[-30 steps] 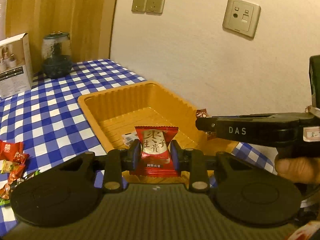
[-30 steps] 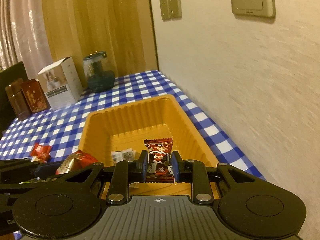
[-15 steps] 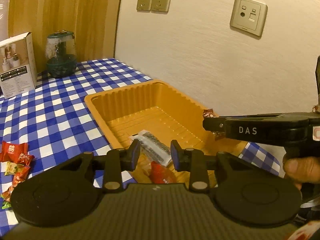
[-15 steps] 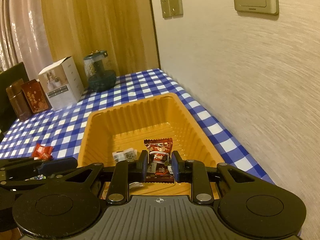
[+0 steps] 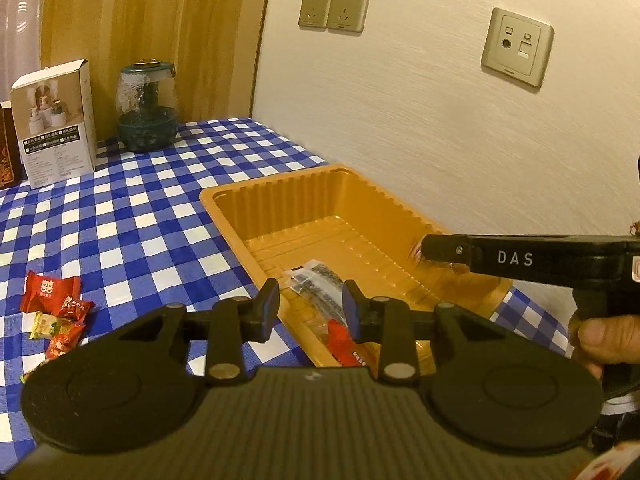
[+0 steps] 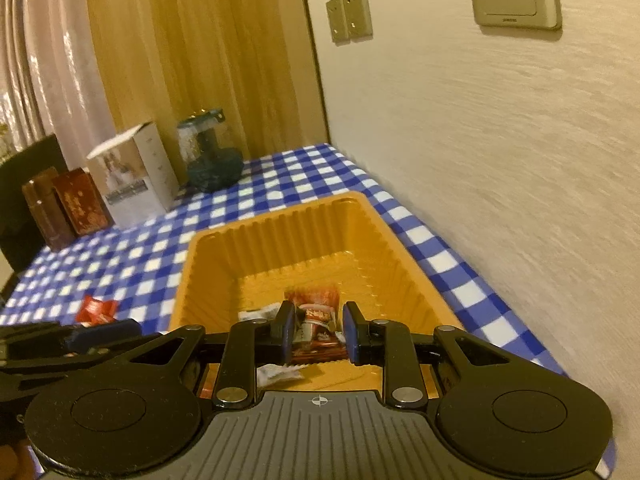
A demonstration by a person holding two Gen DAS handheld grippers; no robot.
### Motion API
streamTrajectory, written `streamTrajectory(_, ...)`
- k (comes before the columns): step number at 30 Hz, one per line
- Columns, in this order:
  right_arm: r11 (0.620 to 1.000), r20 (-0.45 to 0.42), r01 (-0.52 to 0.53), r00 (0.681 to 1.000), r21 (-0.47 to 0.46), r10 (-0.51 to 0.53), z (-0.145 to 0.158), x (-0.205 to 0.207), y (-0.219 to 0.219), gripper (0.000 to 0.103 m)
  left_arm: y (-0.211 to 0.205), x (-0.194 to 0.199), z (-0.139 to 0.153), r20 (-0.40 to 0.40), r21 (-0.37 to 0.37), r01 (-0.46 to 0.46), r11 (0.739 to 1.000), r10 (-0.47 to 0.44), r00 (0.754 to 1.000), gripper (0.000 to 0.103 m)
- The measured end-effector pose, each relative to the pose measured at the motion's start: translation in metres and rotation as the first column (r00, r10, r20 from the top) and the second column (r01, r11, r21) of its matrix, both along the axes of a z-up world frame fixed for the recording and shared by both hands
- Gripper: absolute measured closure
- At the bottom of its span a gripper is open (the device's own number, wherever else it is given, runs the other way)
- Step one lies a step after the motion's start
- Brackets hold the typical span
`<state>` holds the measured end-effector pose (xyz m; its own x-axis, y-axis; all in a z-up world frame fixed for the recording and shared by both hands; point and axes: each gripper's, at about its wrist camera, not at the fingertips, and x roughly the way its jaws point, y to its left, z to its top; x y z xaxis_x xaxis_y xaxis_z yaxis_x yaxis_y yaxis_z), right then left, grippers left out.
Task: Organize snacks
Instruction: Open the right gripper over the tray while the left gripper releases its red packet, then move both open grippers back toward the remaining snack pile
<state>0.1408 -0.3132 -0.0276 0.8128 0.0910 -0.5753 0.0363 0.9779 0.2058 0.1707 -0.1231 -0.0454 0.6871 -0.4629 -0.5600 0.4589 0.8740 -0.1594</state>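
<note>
Left wrist view: left gripper [image 5: 308, 310] hanging over the near-left corner of the orange tray [image 5: 256, 196], jaws parted and holding nothing. Below and beyond the gap, lying on the tray floor: a clear-and-black packet [image 5: 320, 288], and nearer the camera a red candy [image 5: 344, 342], partly hidden behind the right finger. Neither touched by the pads [image 5: 269, 306]. Off to the left on the blue checked cloth [image 5: 132, 216], well apart from the tray, a small heap of loose candies [image 5: 56, 312], red and yellow-green. Reaching in from the right over the tray's far side, the right gripper [image 5: 424, 250] seen side-on, marked DAS, with a hand [image 5: 604, 344] on its grip. Further back: white box [image 5: 56, 120] and a dark green glass jar [image 5: 147, 108] against the wood panel; wall sockets [image 5: 334, 8] above.

Right wrist view: right gripper [image 6: 316, 332] above the near end of the same tray [image 6: 288, 236], jaws just now widening. Between them a dark red candy [image 6: 316, 326], blurred; left pad close against it, a clear gap on the right side, so no longer squeezed. Resting or falling, impossible to tell. A white wrapper [image 6: 276, 374] lower down, near the left finger, in the tray. Left gripper [image 6: 132, 326] showing at the left edge, with one red candy [image 6: 96, 308] on the cloth [image 6: 280, 184] behind it
</note>
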Motion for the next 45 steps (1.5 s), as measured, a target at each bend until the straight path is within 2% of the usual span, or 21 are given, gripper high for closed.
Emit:
streamTrajectory(2,1.000,0.009,0.012,1.000,0.004,-0.012,0.001,0.000,0.000,0.043,0.001,0.000,0.000,-0.001,-0.001,-0.004,1.000,0.004,1.000,0.072)
streamTrajectory(3,1.000,0.016,0.019,1.000,0.012,-0.019,0.002,-0.001,-0.001,0.041,0.001,0.000,0.000,-0.001,-0.002,-0.004,1.000,0.004,1.000,0.072)
streamTrajectory(22,1.000,0.026,0.027,0.999,0.007,-0.027,0.003,-0.001,0.000,0.040,0.011,-0.003,0.002,-0.014,0.000,-0.036,0.999,0.036,0.999,0.069)
streamTrajectory(27,1.000,0.046,-0.001,0.999,-0.006,0.002,0.005,-0.003,0.012,0.040,0.021,-0.006,0.005,-0.012,0.002,-0.062,0.998,0.062,0.998,0.067)
streamTrajectory(37,0.994,0.095,-0.107,0.989,-0.035,0.110,0.012,-0.008,0.051,0.040,0.076,-0.012,0.015,-0.008,0.007,-0.191,0.982,0.191,0.982,0.064)
streamTrajectory(45,0.974,0.114,-0.222,0.968,-0.040,0.225,0.014,-0.009,0.093,0.040,0.143,-0.018,0.015,-0.005,0.051,-0.321,0.946,0.321,0.947,0.062)
